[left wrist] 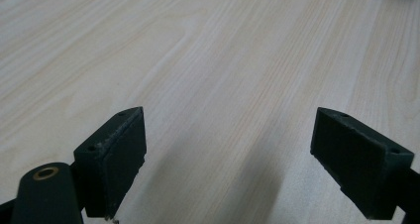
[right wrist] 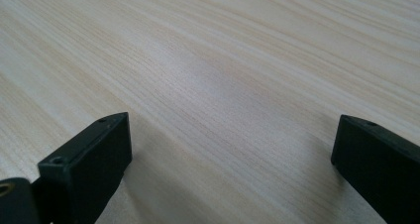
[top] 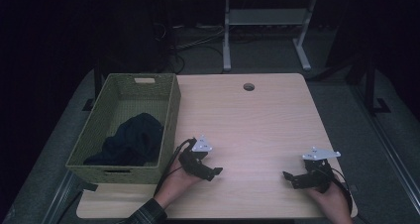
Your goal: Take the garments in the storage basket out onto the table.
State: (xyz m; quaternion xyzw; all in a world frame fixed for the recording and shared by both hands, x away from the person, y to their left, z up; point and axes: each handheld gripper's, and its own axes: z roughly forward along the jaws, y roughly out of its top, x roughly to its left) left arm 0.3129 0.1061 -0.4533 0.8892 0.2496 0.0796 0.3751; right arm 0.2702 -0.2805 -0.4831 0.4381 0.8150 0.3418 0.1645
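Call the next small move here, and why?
Probably swing the left gripper left, up over the basket rim, toward the dark cloth. Both grippers, the right gripper too, are open and hold nothing over bare table, and the cloth bunched in the basket is the nearest thing to grasp, closest to the left.

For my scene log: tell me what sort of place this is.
Probably a lab or workshop set up for recording: a bare wooden table holding a woven basket with dark cloth, cables on grey floor, and a second desk frame behind.
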